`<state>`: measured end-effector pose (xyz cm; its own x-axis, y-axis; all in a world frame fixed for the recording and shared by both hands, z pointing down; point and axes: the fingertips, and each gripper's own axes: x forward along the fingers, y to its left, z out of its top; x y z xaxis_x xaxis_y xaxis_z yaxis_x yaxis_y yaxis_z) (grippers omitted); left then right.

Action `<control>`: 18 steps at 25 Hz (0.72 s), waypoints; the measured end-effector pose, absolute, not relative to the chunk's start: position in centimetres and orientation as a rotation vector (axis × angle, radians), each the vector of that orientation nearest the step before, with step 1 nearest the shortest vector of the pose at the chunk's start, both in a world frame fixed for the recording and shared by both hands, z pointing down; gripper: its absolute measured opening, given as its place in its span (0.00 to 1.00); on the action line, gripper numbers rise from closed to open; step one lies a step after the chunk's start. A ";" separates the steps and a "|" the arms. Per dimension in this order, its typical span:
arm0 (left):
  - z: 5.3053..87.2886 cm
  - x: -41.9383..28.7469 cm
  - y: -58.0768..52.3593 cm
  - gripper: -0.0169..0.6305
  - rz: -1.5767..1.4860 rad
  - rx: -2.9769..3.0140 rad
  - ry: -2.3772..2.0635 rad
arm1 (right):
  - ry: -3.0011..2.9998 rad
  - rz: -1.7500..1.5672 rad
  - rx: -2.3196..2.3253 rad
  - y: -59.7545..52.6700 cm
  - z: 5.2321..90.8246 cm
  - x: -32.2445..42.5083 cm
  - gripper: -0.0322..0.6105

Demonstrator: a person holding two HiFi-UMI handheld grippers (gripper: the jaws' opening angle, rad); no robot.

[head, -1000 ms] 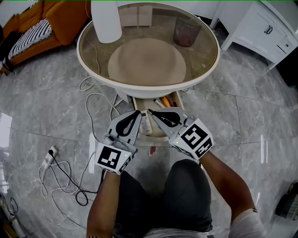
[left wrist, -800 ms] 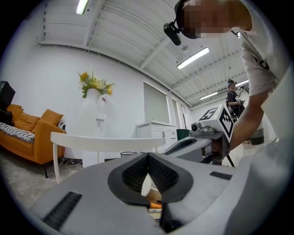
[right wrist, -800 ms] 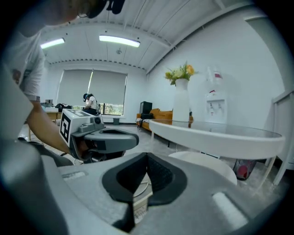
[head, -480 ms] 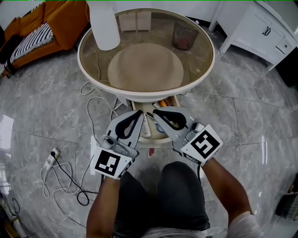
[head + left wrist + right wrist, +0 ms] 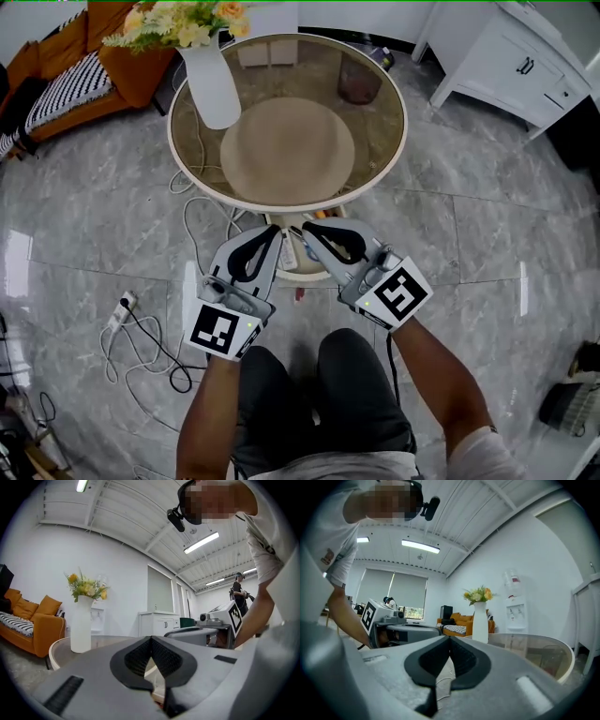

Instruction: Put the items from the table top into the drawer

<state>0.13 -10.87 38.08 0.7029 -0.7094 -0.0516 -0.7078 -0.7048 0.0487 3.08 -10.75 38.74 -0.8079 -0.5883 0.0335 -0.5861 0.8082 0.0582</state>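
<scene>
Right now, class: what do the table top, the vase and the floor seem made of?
Table top: tinted glass, apparently; the base shows through it. Vase: matte white, probably ceramic. Floor: glossy grey veined stone or tile; lights reflect in it.

The round table (image 5: 370, 141) has a cream rim and brown-tinted glass; the vase (image 5: 212, 89) on it is white, its flowers (image 5: 178, 23) yellow. Left of the table, an orange sofa (image 5: 127, 47) bears a black-and-white striped cushion (image 5: 52, 94), on grey-veined marble floor (image 5: 84, 225).

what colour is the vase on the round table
The vase is white, clearest in the left gripper view.
</scene>
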 end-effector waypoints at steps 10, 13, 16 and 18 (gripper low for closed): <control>23.0 0.4 -9.1 0.03 -0.068 2.857 -1.207 | -2.940 -0.066 0.944 -9.1 23.4 3.1 0.05; 17.6 0.1 -8.4 0.03 -0.086 2.854 -1.215 | -2.944 -0.027 0.946 -8.1 18.5 2.7 0.05; 12.4 0.0 -7.3 0.03 -0.111 2.874 -1.214 | -2.955 -0.028 0.956 -7.2 13.6 2.7 0.05; 8.8 -0.1 -6.5 0.03 -0.143 2.881 -1.218 | -2.962 -0.038 0.967 -6.4 10.4 2.8 0.05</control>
<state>-0.11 -6.50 8.83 0.6930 -0.7165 -0.0801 -0.7155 -0.6971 0.0454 2.77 -6.38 10.40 -0.8072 -0.5900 0.0164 -0.5894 0.8073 0.0307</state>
